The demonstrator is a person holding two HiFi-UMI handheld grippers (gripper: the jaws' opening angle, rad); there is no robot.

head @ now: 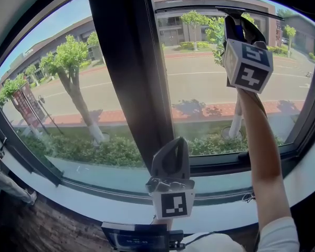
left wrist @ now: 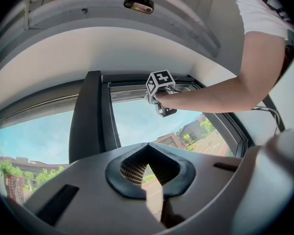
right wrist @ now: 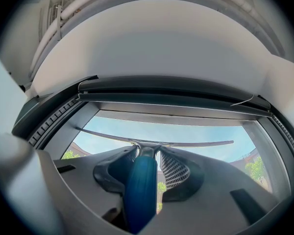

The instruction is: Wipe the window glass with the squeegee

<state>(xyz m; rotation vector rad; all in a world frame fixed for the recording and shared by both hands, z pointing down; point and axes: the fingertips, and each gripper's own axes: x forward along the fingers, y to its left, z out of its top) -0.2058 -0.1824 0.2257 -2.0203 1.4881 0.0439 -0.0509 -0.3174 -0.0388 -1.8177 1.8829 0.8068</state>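
Right gripper view: right claw (right wrist: 154, 153) grips rounded blue squeegee (right wrist: 141, 187) (thin blade (right wrist: 201, 143)).

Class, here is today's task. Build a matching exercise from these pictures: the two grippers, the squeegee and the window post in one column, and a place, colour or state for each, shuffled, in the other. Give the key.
Column one
1. left gripper
2. right gripper
3. squeegee
4. window post

Column two
A. has a blue handle
B. dark, upright, mid-window
C. held low, shut, nothing in it
D. raised high, jaws clamped on a handle

Pairs: 1-C, 2-D, 3-A, 4-B
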